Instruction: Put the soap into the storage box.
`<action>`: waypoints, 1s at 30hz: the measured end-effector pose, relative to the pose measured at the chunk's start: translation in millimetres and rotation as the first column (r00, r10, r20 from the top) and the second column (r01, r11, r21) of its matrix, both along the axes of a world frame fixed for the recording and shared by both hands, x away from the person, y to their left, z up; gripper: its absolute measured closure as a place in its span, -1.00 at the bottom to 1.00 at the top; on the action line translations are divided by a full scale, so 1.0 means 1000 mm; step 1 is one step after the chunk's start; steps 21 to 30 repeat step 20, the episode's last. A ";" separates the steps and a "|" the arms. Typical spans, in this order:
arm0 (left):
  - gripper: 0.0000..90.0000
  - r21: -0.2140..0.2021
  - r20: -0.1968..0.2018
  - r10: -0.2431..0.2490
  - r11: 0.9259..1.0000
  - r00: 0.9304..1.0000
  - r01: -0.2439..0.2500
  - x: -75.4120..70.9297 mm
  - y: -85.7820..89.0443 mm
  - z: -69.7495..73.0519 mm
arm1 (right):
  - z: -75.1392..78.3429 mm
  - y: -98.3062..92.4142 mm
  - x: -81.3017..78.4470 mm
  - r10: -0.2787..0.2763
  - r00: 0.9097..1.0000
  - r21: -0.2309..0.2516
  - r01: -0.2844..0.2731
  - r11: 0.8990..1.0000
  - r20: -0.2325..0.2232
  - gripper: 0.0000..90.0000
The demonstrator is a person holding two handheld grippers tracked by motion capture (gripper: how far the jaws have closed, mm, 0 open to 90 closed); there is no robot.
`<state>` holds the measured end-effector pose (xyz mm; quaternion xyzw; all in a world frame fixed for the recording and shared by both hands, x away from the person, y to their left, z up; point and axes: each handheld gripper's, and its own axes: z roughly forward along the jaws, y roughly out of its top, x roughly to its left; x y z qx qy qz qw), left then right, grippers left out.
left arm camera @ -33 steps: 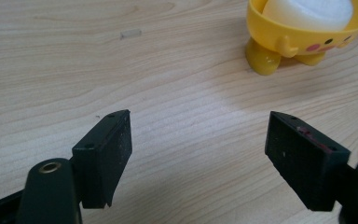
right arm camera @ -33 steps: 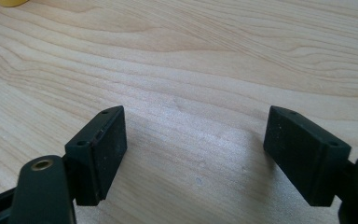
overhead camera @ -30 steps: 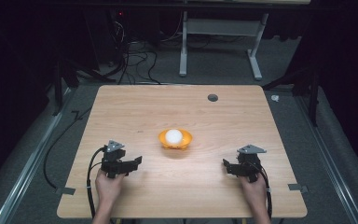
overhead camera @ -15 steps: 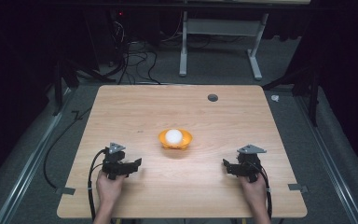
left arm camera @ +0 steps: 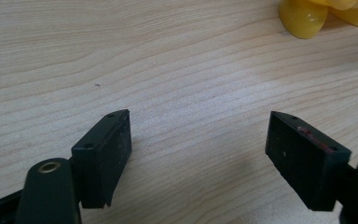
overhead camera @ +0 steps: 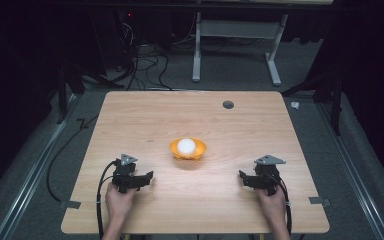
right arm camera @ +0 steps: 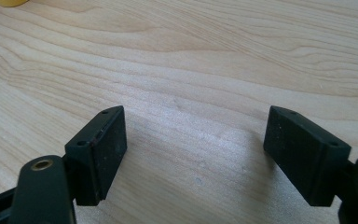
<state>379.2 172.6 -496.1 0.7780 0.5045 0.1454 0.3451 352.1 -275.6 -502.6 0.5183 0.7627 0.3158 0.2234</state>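
Bowl (overhead camera: 188,150) sits near the middle of the table (overhead camera: 130,115), orange, with a white ball (overhead camera: 186,145) resting in it. Both grippers lie on the near part of the tabletop, well apart from it: the left gripper (overhead camera: 146,176) to its near left, the right gripper (overhead camera: 242,176) to its near right, each pointing inward. Both have their jaws spread wide with nothing between them.

Judging by this, the work is at its start: neither tool has begun its approach, and the step in hand is the reach toward the bowl. The next move likely calls for lifting a gripper off the wood, carrying it forward and inward, and lining the spread jaws up on the ball or the rim.

The high view gives the whole layout and the ball, which neither gripper view catches. The left gripper view shows the bowl's lobed yellow underside (left arm camera: 307,18) at its top right edge. The right gripper view catches a yellow sliver (right arm camera: 11,2) at top left, and confirms bare wood between the jaws.
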 end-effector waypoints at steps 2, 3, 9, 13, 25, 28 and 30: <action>-0.48 0.002 -0.002 -0.001 1.000 1.000 0.001 0.000 -0.001 -0.001 | 0.000 0.000 0.000 0.000 1.000 0.000 0.000 1.000 0.000 -0.51; -0.48 0.001 0.000 0.000 1.000 1.000 0.000 0.001 -0.001 -0.001 | 0.000 0.000 0.000 0.000 1.000 0.000 0.000 1.000 0.000 -0.51; -0.49 0.014 0.022 -0.002 1.000 1.000 0.001 0.002 -0.003 -0.004 | 0.000 0.000 0.000 0.000 1.000 0.000 0.000 1.000 0.000 -0.51; -0.51 0.066 0.058 -0.015 0.998 0.998 0.011 0.000 -0.008 -0.007 | 0.000 0.000 0.000 0.001 1.000 -0.001 -0.001 1.000 0.000 -0.51; -0.62 0.067 0.100 -0.008 0.998 0.995 0.001 -0.002 -0.013 -0.011 | 0.000 0.000 0.000 0.000 1.000 -0.001 0.000 1.000 0.000 -0.51; -0.62 0.067 0.100 -0.008 0.998 0.995 0.001 -0.002 -0.013 -0.011 | 0.000 0.000 0.000 0.000 1.000 -0.001 0.000 1.000 0.000 -0.51; -0.62 0.067 0.100 -0.008 0.998 0.995 0.001 -0.002 -0.013 -0.011 | 0.000 0.000 0.000 0.000 1.000 -0.001 0.000 1.000 0.000 -0.51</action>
